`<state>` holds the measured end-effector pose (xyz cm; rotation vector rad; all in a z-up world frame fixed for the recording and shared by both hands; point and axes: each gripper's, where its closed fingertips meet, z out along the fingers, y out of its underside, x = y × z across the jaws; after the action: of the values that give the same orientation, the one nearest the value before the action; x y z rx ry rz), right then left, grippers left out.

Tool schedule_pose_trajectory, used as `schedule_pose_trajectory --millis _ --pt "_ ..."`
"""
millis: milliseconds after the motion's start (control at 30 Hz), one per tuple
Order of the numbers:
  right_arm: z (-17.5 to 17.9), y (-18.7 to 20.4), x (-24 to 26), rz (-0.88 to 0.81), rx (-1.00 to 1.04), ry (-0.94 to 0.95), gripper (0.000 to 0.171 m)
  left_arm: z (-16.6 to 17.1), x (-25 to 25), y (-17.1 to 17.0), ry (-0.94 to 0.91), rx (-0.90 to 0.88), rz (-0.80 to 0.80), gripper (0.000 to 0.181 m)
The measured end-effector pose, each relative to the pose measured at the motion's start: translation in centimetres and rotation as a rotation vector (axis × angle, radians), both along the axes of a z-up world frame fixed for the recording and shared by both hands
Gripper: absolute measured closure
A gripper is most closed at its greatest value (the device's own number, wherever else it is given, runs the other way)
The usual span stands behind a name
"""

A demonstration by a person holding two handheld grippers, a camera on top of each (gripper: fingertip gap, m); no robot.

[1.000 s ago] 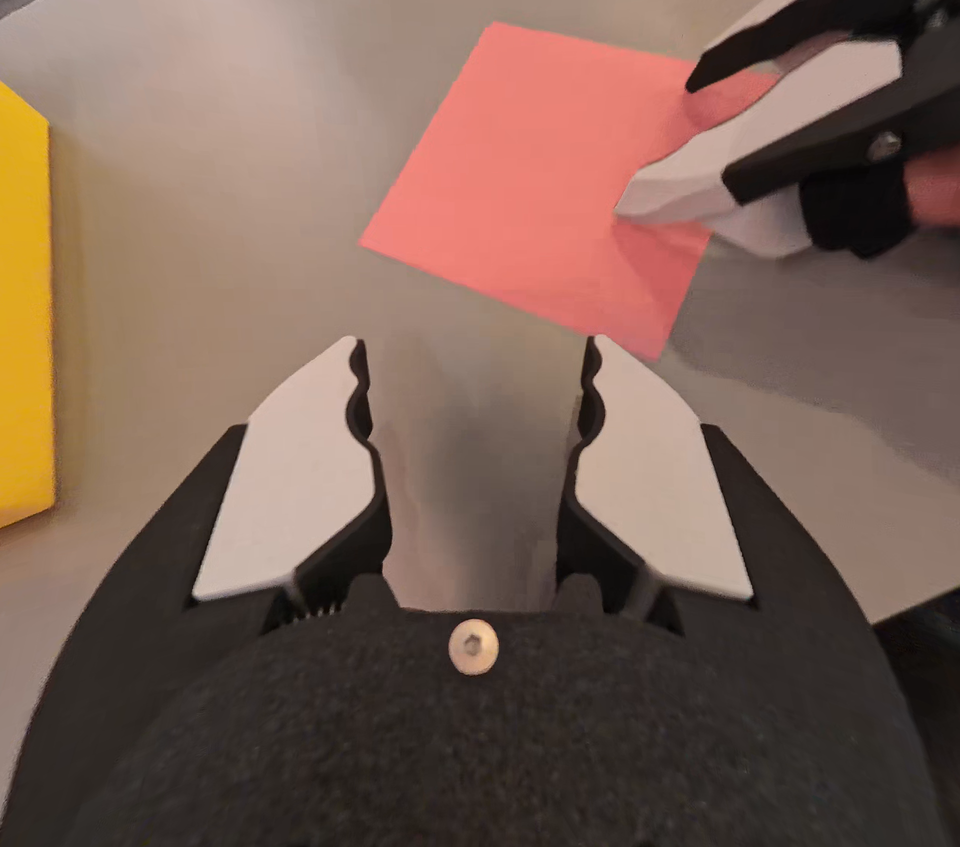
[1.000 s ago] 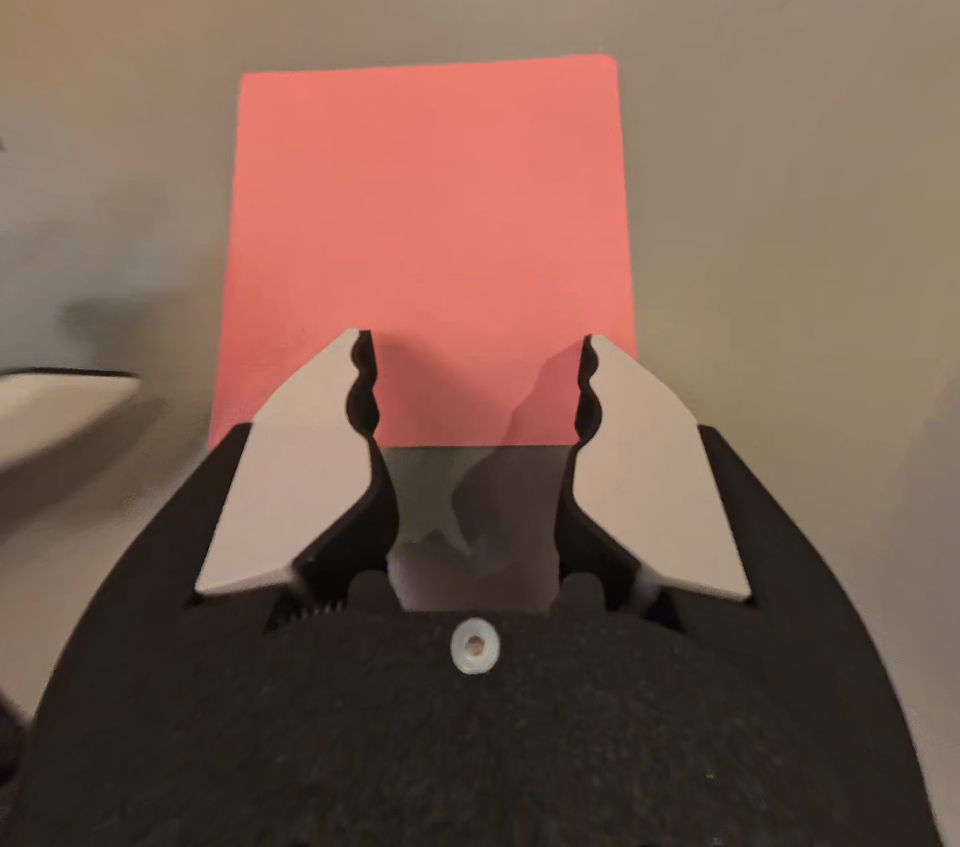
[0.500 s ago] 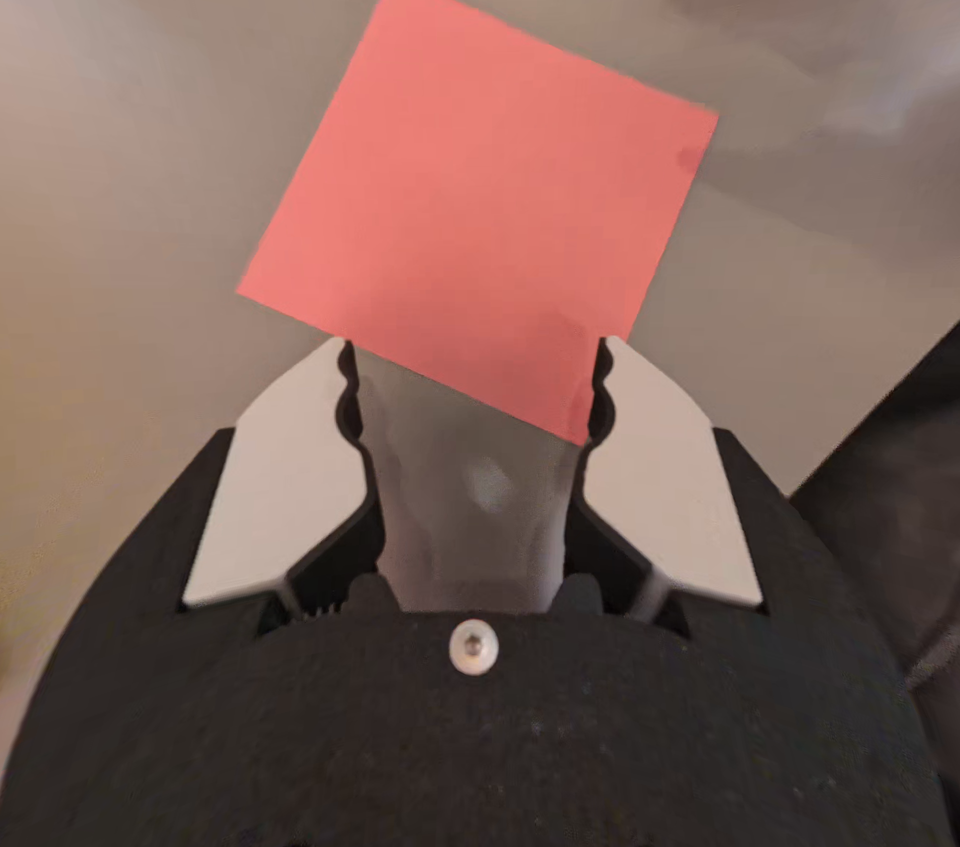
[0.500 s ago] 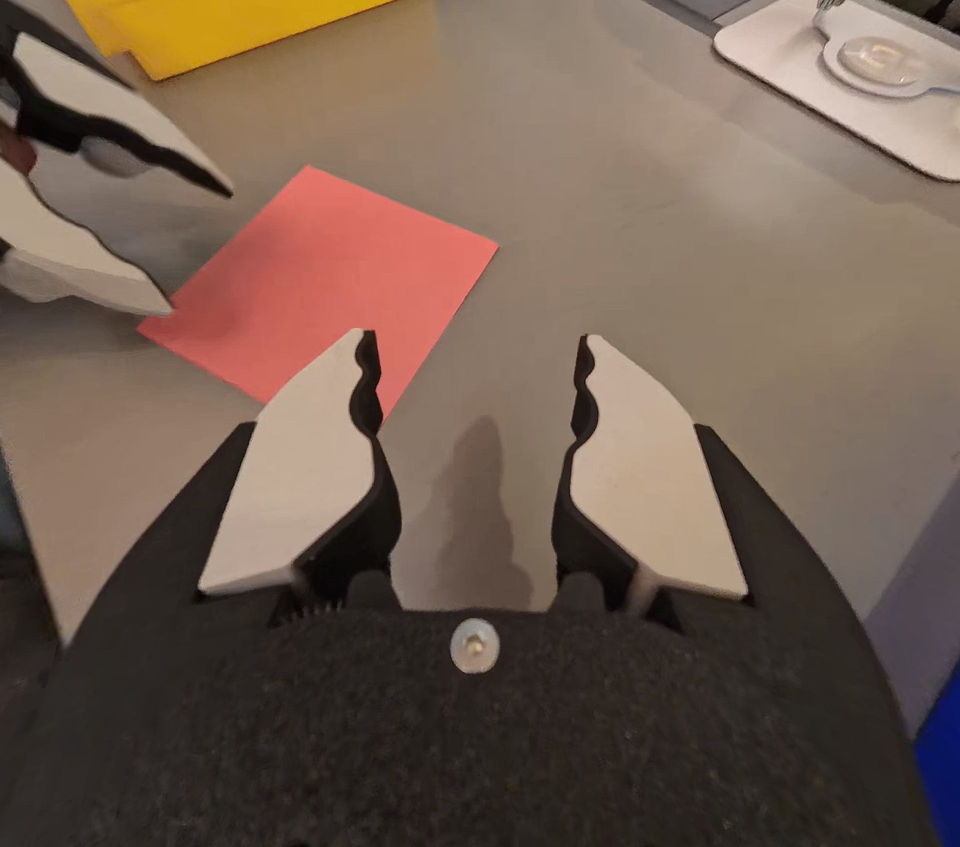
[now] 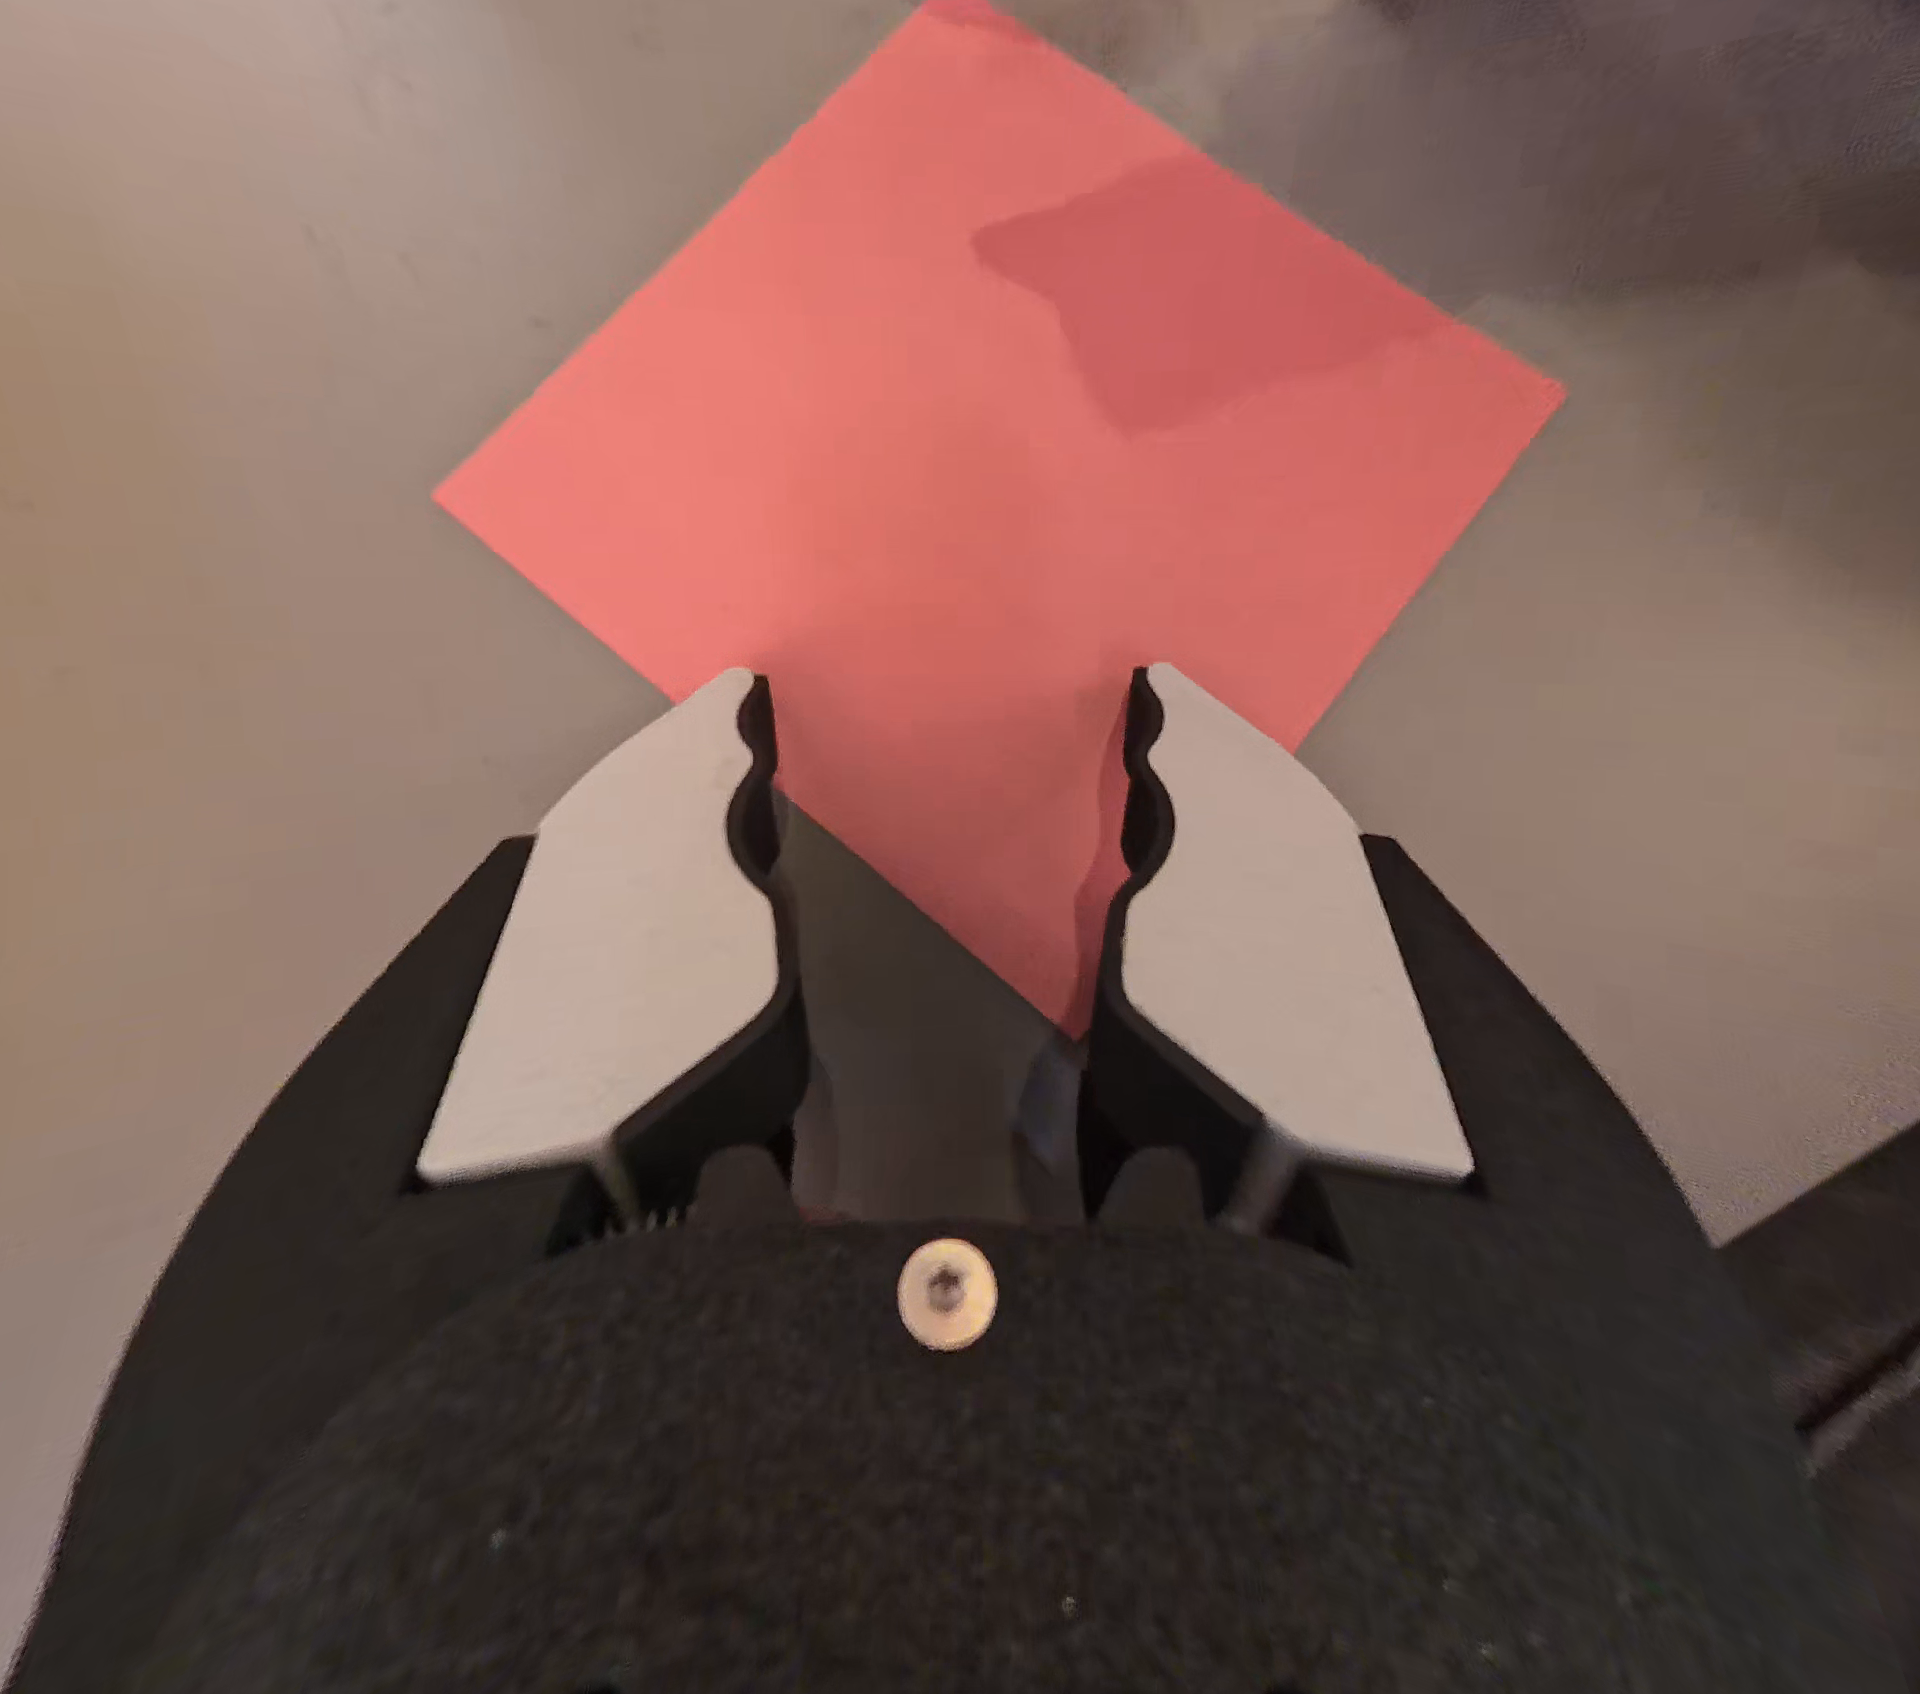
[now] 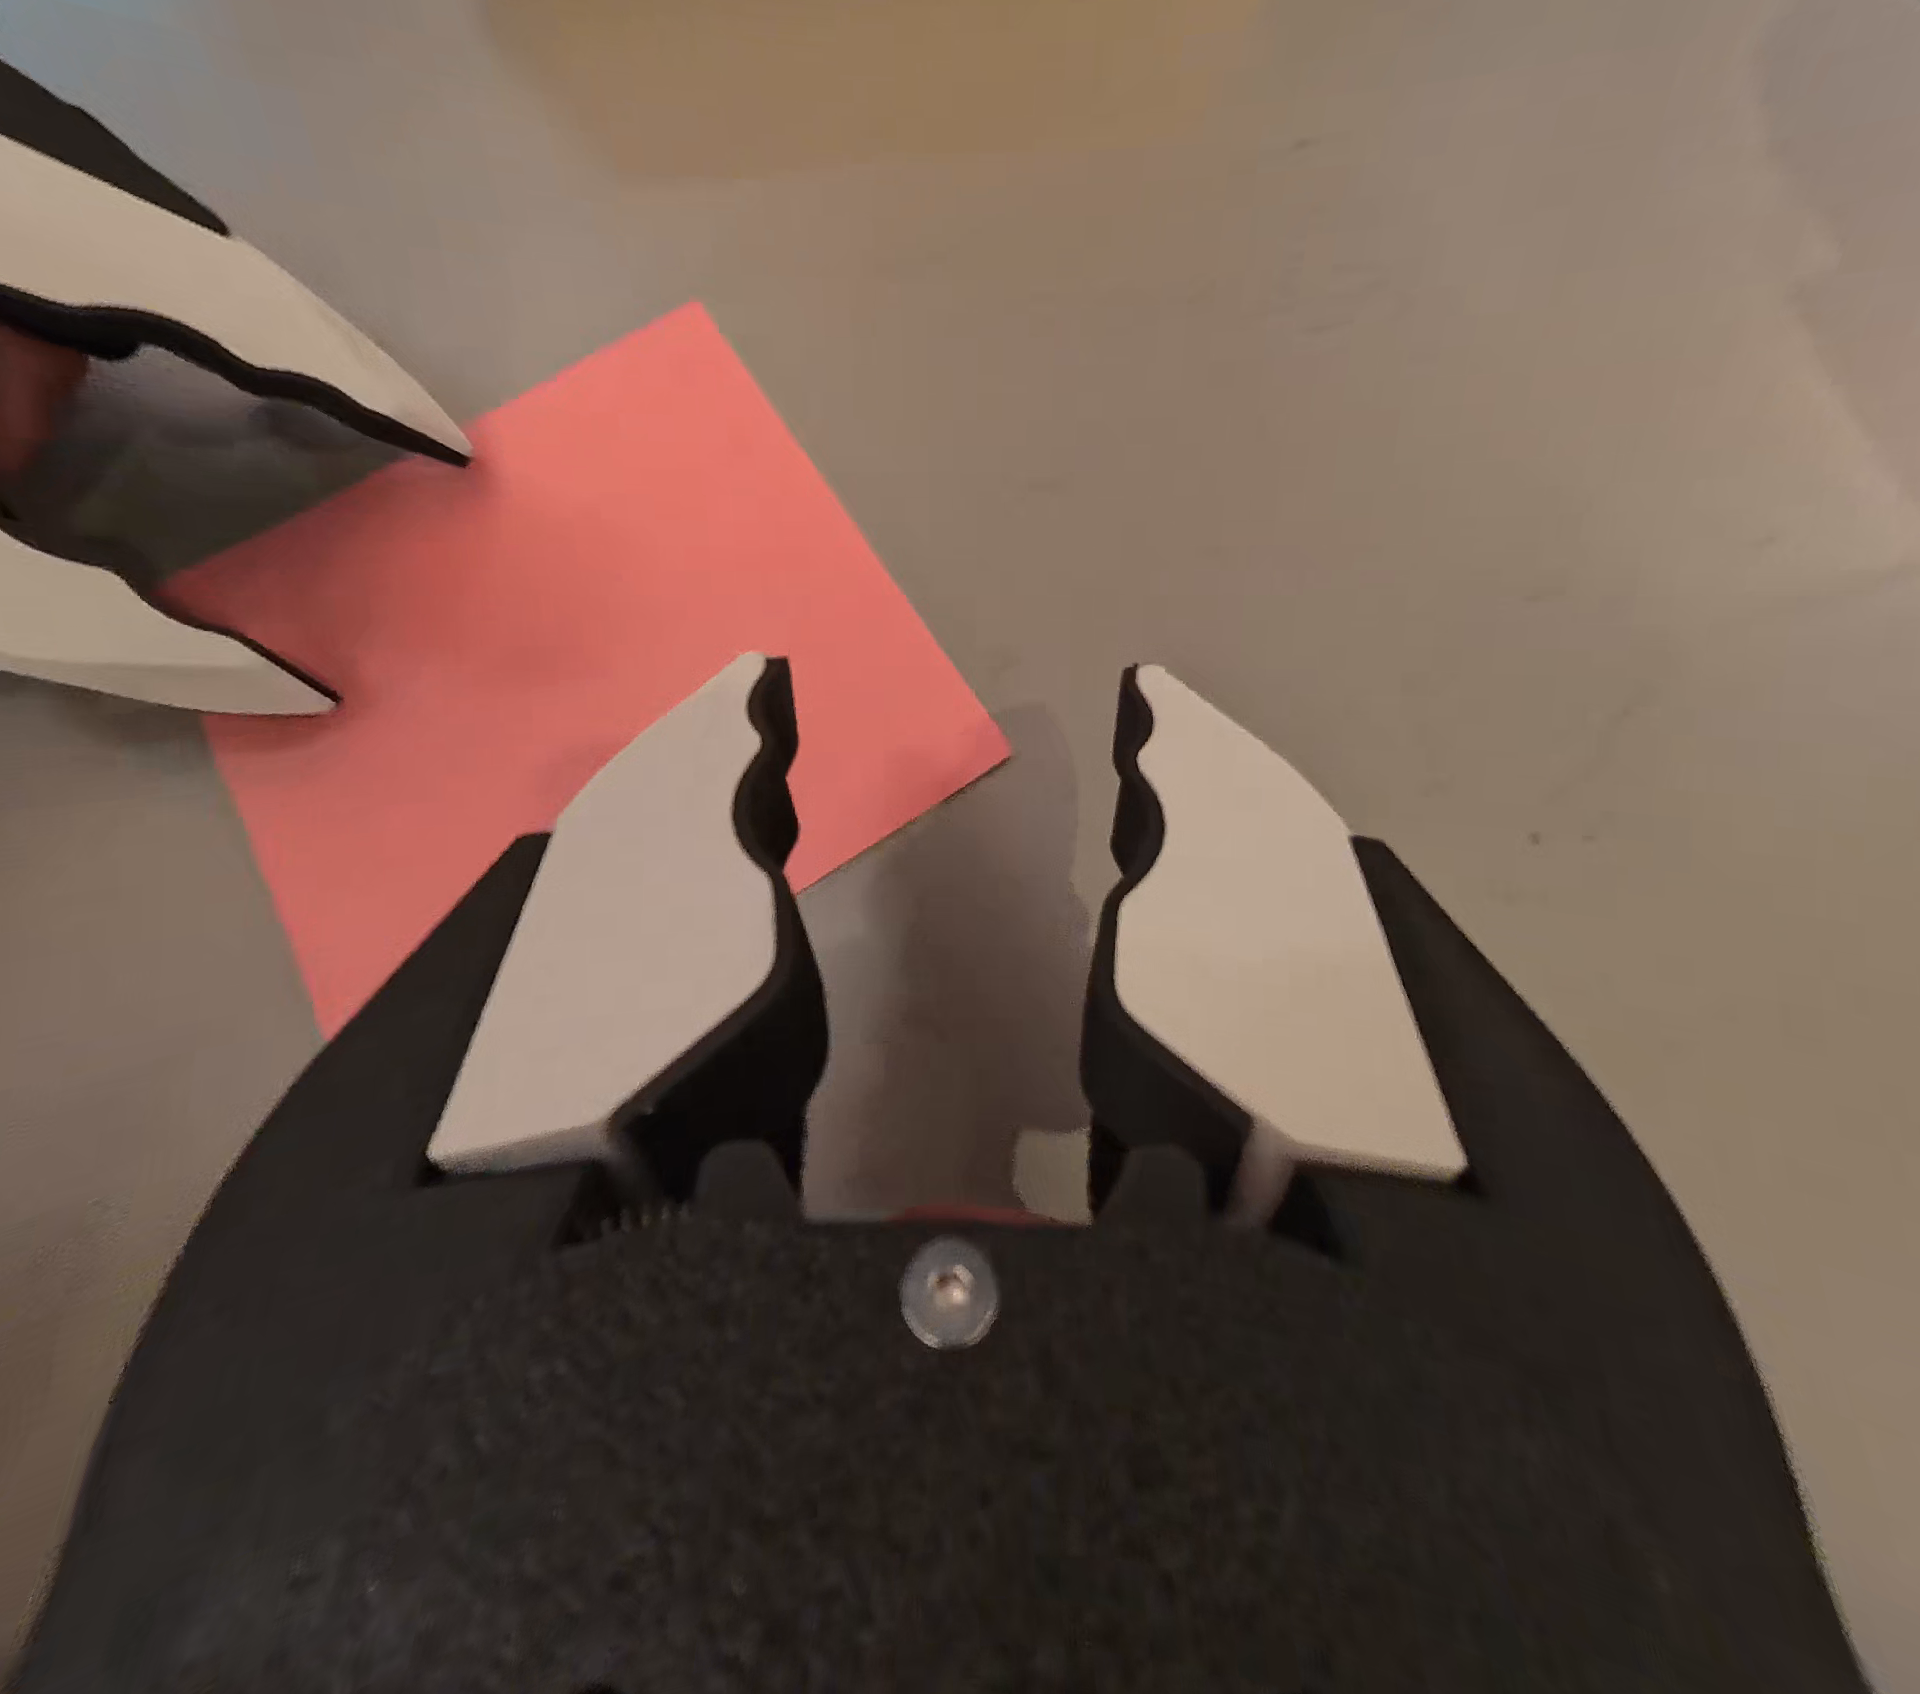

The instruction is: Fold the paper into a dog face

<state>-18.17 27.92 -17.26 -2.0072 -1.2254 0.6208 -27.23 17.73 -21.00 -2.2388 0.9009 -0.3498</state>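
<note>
Paper [image 5: 956, 439]: pink square, flat and unfolded on the grey table [image 6: 1351, 397], one corner lying between the left gripper's tips.
Left gripper [image 5: 951, 688]: fingers spread, pinching nothing.
Right gripper [image 6: 956, 678]: fingers spread, paper's corner just beside its left finger.
Risk: thin sheet likely slides instead of lifting, skewing the first crease.

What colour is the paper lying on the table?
The paper is plain salmon pink, with no pattern; the left wrist view shows it best.
</note>
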Motion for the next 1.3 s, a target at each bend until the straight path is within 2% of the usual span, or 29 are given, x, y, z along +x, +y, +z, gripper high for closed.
schedule_pose_trajectory --millis 100,200,433,700,833,1033,1133,1200,1300 --pt "-1.6 -0.5 0.5 0.068 -0.052 -0.016 0.122 0.0 0.0 0.0 0.006 -0.006 -0.001 0.117" --pt "-3.2 -0.5 1.3 0.055 -0.136 -0.042 0.124 0.0 0.1 0.0 0.011 -0.013 0.003 0.117" --pt "-3.0 -0.5 0.6 0.039 -0.22 -0.001 0.118 0.0 0.8 0.2 0.002 -0.004 0.008 0.117" --pt "-2.7 -2.5 -0.9 0.075 -0.34 0.034 0.127 0.0 0.8 0.2 0.004 -0.007 0.006 0.117" --pt "-1.5 -4.5 -2.3 0.15 -0.524 0.17 0.127 0.0 0.8 0.2 0.004 -0.007 0.002 0.117" --pt "2.5 -7.8 -2.9 0.298 -0.835 0.444 0.126 0.0 0.8 0.2 0.001 -0.005 -0.003 0.117" --pt "4.3 -9.4 -2.3 0.359 -0.963 0.56 0.119 0.0 0.8 0.2 0.001 -0.005 -0.004 0.117" --pt "4.5 -9.5 -2.1 0.347 -1.0 0.604 0.117 0.0 0.8 0.2 0.002 -0.005 -0.005 0.117" --pt "3.4 -7.3 -2.7 0.24 -0.942 0.602 0.12 -0.1 0.8 0.1 0.005 -0.007 -0.006 0.117"
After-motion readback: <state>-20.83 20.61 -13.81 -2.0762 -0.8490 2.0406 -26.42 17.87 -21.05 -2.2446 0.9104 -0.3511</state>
